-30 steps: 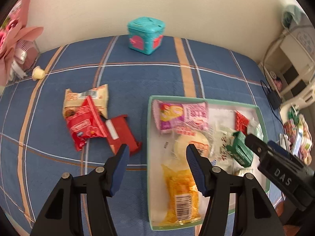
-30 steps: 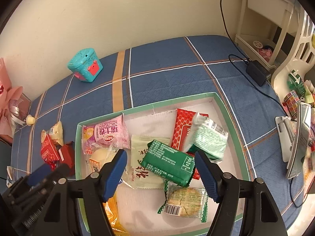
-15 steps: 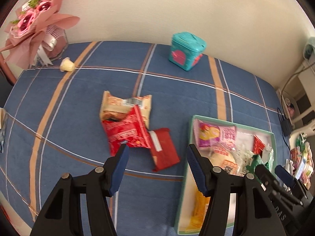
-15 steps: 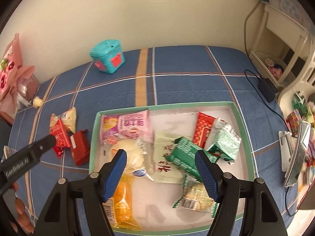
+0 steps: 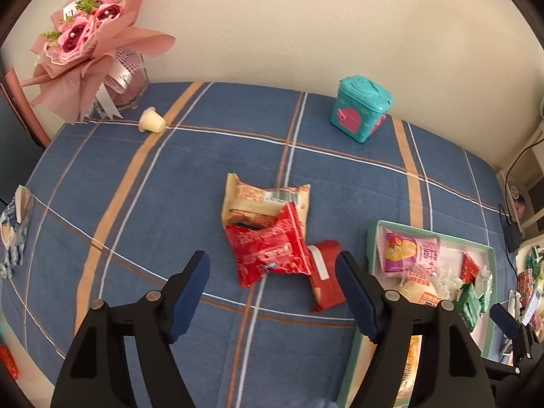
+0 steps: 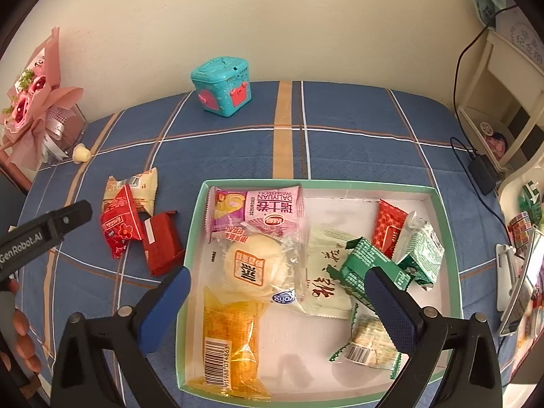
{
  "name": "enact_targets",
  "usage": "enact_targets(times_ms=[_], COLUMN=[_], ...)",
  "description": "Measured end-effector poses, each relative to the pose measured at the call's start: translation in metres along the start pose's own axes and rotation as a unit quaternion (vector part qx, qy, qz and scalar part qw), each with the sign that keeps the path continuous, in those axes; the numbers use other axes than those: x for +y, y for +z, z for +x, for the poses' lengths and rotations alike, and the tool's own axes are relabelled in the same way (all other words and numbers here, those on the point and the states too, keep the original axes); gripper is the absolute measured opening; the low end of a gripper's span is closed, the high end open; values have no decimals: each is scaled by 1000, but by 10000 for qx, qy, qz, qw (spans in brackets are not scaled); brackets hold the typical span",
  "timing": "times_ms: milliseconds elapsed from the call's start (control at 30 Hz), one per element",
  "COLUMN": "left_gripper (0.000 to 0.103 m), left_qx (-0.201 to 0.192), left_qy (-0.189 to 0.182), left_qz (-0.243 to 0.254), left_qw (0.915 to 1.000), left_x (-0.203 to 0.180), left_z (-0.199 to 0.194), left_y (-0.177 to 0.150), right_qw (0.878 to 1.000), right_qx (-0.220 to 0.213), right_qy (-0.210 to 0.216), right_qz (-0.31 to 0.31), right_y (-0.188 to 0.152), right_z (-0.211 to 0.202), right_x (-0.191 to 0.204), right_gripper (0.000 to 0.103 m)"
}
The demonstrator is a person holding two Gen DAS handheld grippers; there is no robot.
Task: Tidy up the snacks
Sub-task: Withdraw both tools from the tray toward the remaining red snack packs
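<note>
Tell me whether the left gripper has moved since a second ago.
Yes. The left gripper has swung leftward, off the tray: its open jaws now frame the red snack packets on the blue cloth.

Landmark: the tray point(image 6: 445, 238) on the counter point(image 6: 340, 142). In it lie a swiss-roll pack point(image 6: 268, 207) at the back left, a bun point(image 6: 255, 268) before that, and a barcoded pack point(image 6: 227, 340) at the front left. Left of the tray lie three loose packets point(image 5: 268, 234), overlapping. Behind the tray stands a small box point(image 6: 222, 86). Far left of the tray, at the wall, stands a bouquet point(image 5: 85, 44).
</note>
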State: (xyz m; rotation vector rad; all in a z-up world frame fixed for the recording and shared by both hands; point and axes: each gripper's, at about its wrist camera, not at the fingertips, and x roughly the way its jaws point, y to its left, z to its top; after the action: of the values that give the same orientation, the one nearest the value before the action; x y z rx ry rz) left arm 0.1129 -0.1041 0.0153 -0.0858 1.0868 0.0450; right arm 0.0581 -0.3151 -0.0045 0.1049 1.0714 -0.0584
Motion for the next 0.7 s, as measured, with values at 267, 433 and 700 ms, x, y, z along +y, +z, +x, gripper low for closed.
enact_targets(times_ms=[267, 433, 700], left_gripper=[87, 88, 97], left_qx=[-103, -136, -215], left_qy=[150, 188, 330], left_qz=[-96, -264, -804], left_qw=[9998, 9994, 9960], left_x=[17, 33, 75], left_z=[-2, -2, -2], left_y=[3, 4, 6], right_qw=[9998, 9994, 9993], right_qx=[-91, -286, -238], right_qy=[-25, -5, 108], right_qz=[-163, -178, -257], right_y=[-1, 1, 6], right_z=[4, 1, 6], right_x=[18, 31, 52], right_gripper=[103, 103, 103])
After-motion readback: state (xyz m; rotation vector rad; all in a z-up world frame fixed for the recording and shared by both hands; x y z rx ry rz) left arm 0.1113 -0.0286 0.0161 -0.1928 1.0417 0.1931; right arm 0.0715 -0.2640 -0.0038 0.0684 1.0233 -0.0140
